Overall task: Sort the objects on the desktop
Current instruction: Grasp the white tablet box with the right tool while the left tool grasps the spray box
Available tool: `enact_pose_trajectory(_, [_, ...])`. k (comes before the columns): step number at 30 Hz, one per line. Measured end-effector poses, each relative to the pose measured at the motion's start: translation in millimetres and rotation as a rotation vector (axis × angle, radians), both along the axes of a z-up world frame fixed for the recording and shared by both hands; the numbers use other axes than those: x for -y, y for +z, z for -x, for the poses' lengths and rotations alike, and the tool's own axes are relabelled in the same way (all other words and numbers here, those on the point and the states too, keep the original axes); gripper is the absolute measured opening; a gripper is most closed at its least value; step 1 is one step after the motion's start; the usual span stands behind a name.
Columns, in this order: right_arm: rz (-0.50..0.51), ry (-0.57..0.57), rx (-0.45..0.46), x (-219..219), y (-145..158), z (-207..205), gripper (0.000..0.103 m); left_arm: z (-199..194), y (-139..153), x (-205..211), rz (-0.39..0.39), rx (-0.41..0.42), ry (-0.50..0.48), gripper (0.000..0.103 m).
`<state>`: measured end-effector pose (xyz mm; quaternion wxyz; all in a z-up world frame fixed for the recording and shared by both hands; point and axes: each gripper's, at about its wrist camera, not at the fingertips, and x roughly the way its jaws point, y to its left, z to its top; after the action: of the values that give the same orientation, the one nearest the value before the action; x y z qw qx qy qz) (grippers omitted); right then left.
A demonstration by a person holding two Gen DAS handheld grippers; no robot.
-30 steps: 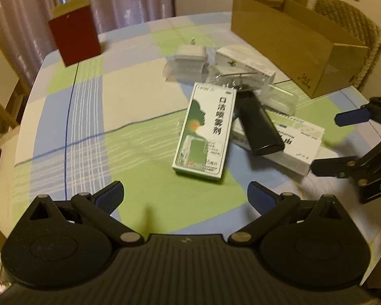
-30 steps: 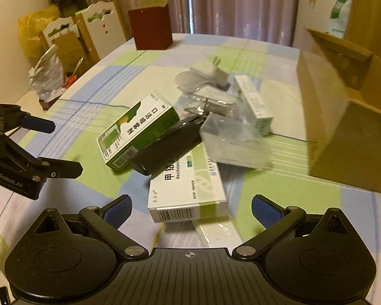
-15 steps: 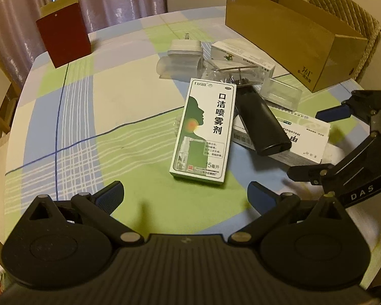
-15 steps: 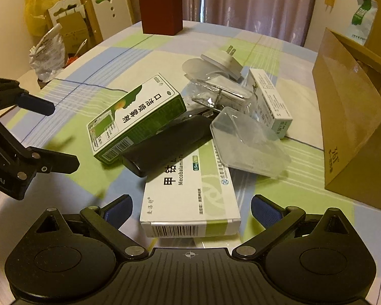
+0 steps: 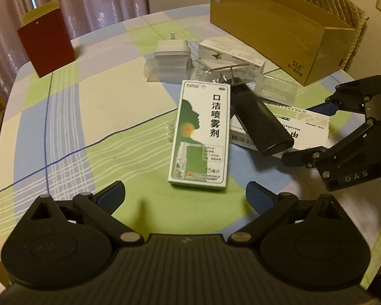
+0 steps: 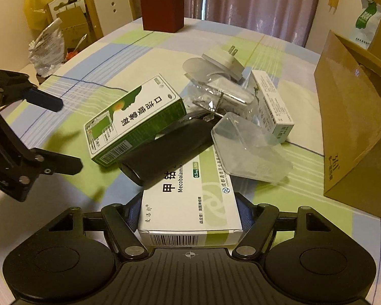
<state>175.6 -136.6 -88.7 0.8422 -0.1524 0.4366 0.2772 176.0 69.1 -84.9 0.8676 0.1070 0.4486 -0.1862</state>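
Right wrist: right gripper (image 6: 189,216) clamps Mecobalamin box (image 6: 190,203) (label partly hidden); left gripper (image 5: 185,195) wide.

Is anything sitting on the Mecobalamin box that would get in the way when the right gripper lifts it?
Yes. The right gripper straddles the near end of the Mecobalamin box, but a black case lies across its far end, and a clear plastic tray seems to overlap its far corner.
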Motion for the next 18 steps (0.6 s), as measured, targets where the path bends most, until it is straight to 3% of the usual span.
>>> enact_pose_trajectory(4, [0.007, 0.007, -0.007, 4.5, 6.9, 3.3, 0.071, -9.3, -2.8, 6.3, 0.005, 0.006, -0.028, 0.088])
enact_pose_trajectory(10, [-0.001, 0.022, -0.029, 18.8, 18.0, 10.2, 0.070, -24.5, -10.8, 15.6, 0.015, 0.009, -0.069, 0.086])
enact_pose_trajectory(15, [0.016, 0.051, -0.035, 22.5, 25.4, 17.1, 0.070, -35.2, -14.4, 24.2, 0.005, 0.013, -0.091, 0.075])
enact_pose_trajectory(18, [0.037, 0.078, -0.030, 20.7, 28.0, 20.9, 0.070, -39.2, -16.6, 27.9, -0.003, 0.008, -0.094, 0.064])
